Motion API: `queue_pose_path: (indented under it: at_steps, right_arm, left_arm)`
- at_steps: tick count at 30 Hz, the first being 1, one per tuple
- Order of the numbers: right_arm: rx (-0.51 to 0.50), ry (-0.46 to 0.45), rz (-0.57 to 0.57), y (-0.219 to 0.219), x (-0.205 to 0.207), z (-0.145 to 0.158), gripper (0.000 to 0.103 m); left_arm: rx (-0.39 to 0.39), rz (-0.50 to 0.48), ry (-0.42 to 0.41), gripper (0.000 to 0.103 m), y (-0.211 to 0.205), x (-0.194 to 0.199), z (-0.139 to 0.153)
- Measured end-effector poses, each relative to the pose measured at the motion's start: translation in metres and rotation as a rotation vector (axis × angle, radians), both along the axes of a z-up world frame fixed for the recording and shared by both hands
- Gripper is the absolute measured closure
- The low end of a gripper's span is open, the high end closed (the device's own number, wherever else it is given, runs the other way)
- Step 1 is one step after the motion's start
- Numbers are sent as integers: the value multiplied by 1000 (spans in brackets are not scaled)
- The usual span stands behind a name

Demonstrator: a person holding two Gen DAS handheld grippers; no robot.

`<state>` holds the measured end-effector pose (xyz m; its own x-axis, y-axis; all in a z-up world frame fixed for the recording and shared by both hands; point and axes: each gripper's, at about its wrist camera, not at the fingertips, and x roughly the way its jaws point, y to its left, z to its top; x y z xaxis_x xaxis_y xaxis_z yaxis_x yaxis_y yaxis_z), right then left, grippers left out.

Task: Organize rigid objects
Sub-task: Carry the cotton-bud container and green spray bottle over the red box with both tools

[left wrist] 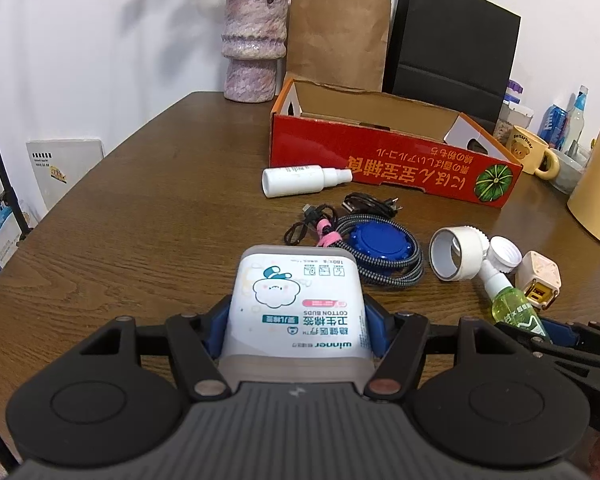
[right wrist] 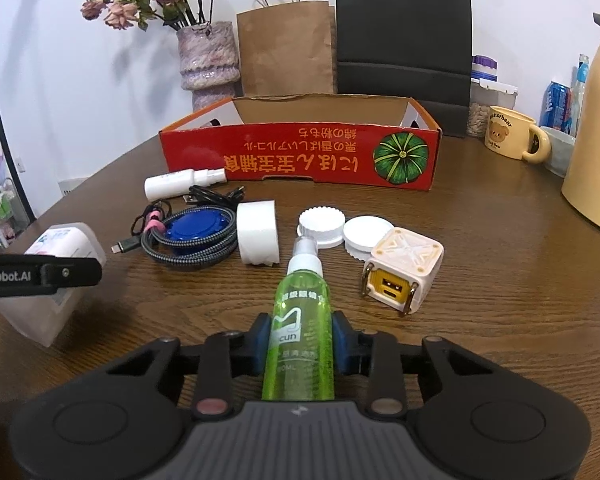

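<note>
Left jaws: the left gripper has its blue pads clamped on both sides of the cotton bud box, label facing up, held over the near part of the surface.
Right jaws: the right gripper is clamped on the green spray bottle, nozzle pointing away toward the red box.
Red box: open-topped cardboard tray at the far side of the surface, in front of the brown paper bag and black paper bag.
Loose items: white spray bottle lying just before the red box; braided cable coiled around a blue lid; tape roll beside it; two white caps; cube charger near the green bottle.
Right edge: bear mug, yellow jug.
Far left: vase of dried flowers.
</note>
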<state>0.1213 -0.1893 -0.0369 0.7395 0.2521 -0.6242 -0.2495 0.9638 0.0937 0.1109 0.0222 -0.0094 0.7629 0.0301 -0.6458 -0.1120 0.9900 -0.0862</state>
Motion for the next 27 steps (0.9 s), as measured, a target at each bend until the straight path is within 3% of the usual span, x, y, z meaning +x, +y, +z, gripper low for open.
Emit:
queue_pose_path:
  at_steps: [14,27]
  right_arm:
    - [44,-78,26,-7,-3,19,73]
    - [74,-184,23,-9,22,58,73]
  left_arm:
    - [10,-12,-41,37,-8,8,24]
    - [0,-23,-107,37,-18,36,59]
